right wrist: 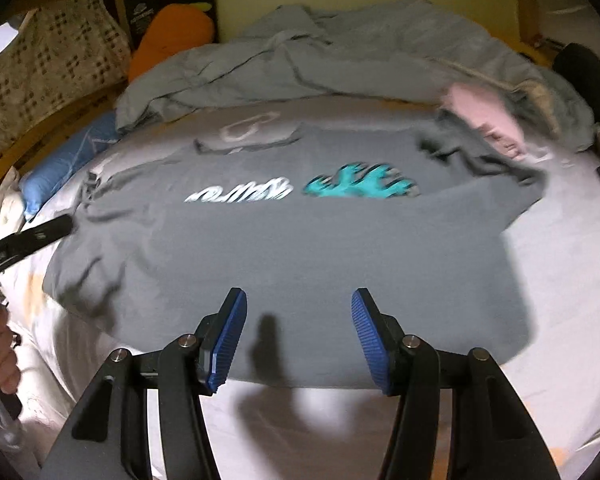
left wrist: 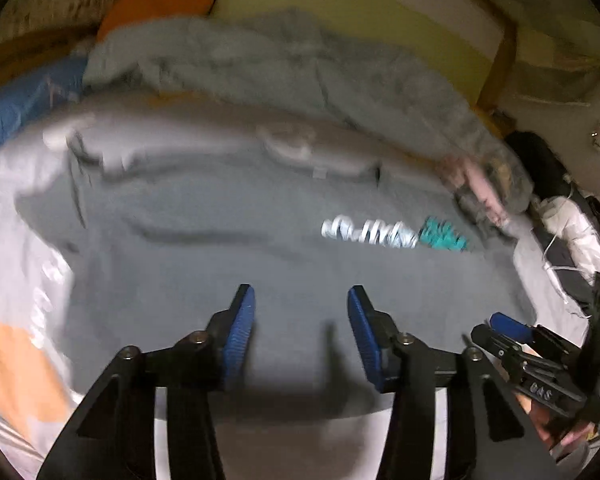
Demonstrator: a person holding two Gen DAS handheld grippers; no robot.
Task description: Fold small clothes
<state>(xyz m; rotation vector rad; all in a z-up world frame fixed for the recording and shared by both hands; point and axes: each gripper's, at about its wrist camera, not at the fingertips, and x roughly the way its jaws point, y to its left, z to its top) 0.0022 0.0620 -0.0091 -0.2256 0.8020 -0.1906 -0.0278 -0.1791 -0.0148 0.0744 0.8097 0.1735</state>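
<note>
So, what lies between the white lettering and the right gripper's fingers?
Only plain grey fabric of the T-shirt lies between the white lettering and the open right gripper, as the right wrist view shows.

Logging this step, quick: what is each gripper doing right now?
Left gripper: open, holding nothing, over the grey T-shirt.
Right gripper: open, holding nothing, over the same shirt.

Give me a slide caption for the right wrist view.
Open right gripper poised over a grey T-shirt spread flat on a bed.
</note>
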